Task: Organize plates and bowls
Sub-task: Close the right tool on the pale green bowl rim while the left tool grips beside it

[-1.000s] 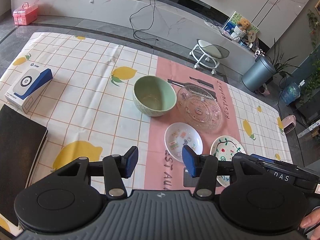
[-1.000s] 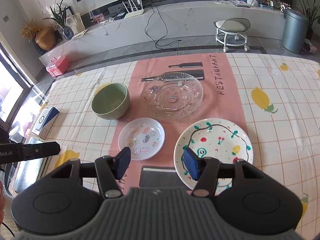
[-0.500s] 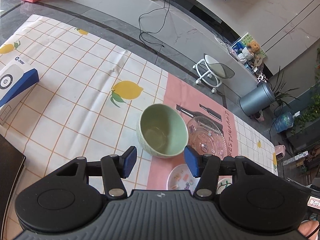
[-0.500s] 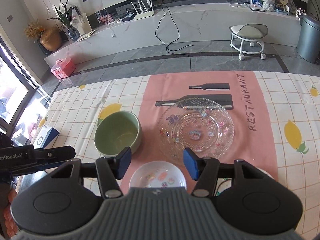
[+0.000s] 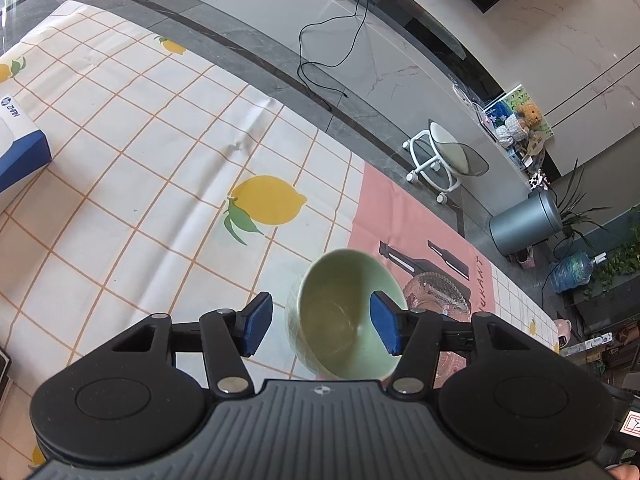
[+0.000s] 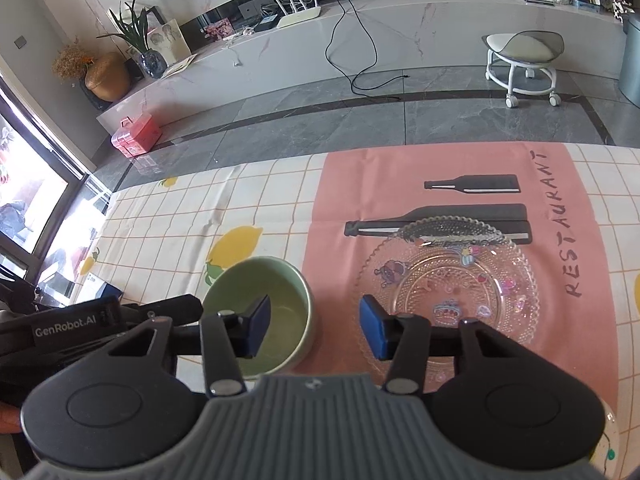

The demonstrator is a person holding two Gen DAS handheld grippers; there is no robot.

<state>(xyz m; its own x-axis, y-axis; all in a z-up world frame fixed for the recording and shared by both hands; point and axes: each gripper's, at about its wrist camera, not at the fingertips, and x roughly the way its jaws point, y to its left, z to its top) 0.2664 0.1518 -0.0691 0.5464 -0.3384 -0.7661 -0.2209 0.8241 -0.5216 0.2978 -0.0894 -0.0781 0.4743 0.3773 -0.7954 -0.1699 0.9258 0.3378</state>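
A pale green bowl [image 5: 346, 312] stands upright on the lemon-print tablecloth [image 5: 140, 184], beside a clear glass plate [image 6: 448, 280] on the pink mat. My left gripper [image 5: 322, 328] is open and straddles the bowl's left wall, one blue pad outside it and one over the hollow. My right gripper [image 6: 315, 331] straddles the right wall of the same bowl [image 6: 260, 312]; its jaws are closing, and neither pad presses the wall. The rim of a painted plate [image 6: 610, 440] peeks out at the lower right. The small white plate is hidden under the gripper body.
A blue and white box [image 5: 20, 152] lies at the table's left side. The left tool's black housing [image 6: 80, 326] crosses just left of the bowl. Beyond the far table edge are grey floor, a white stool [image 6: 524, 64] and a grey bin [image 5: 524, 228].
Both grippers have come forward and down onto the green bowl. The small plates have slid out of view beneath them. The right jaws have narrowed and the left jaws have widened a little.
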